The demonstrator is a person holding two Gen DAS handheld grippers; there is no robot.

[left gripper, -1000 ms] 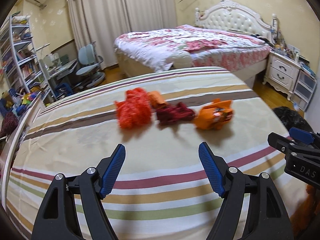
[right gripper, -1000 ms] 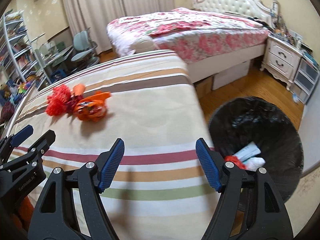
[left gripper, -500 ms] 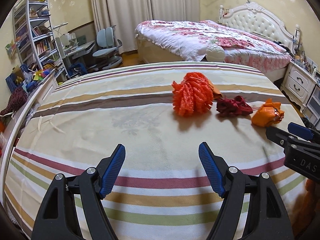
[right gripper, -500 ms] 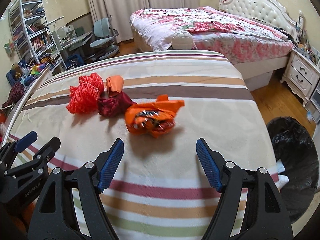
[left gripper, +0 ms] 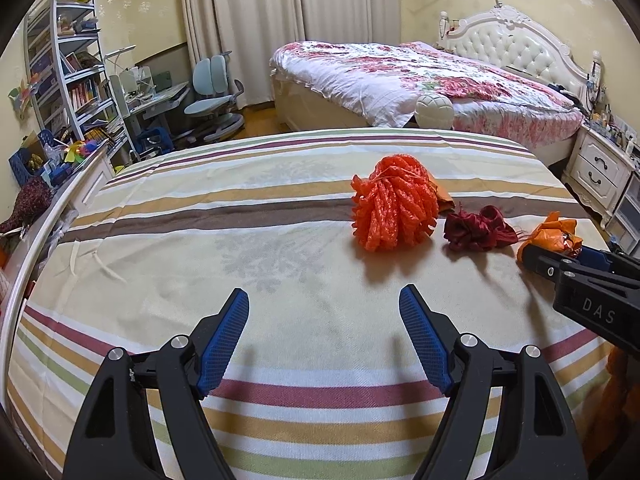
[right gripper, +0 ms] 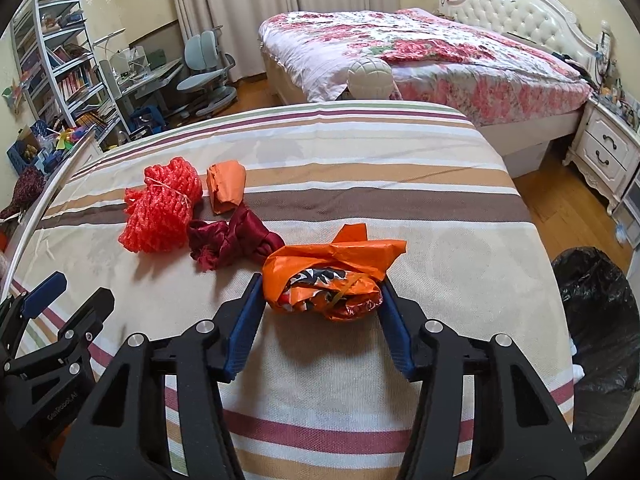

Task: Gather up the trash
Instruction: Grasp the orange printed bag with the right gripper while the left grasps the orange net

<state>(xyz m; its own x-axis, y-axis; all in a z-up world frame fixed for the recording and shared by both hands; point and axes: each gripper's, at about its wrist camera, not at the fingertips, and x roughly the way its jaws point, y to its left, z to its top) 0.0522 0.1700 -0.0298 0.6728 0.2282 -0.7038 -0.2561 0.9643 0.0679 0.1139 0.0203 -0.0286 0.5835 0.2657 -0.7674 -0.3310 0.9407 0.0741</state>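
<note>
right wrist, claw (right gripper: 320, 300) straddling orange bag (right gripper: 328, 280)

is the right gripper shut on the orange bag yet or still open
Open. The right gripper has its jaws on either side of the crumpled orange bag on the striped bedspread, touching or nearly touching it, but the bag is not yet squeezed.

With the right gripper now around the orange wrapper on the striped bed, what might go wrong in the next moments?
1. The right gripper brackets the crumpled orange wrapper, but its loose upper flap sticks out above the fingers; a shallow pinch may let the wrapper slip free.
2. The dark red cloth scrap lies against the wrapper, so it might be dragged along.
3. The black trash bin stands off the bed's edge; an early release could drop the wrapper on the floor.
</note>
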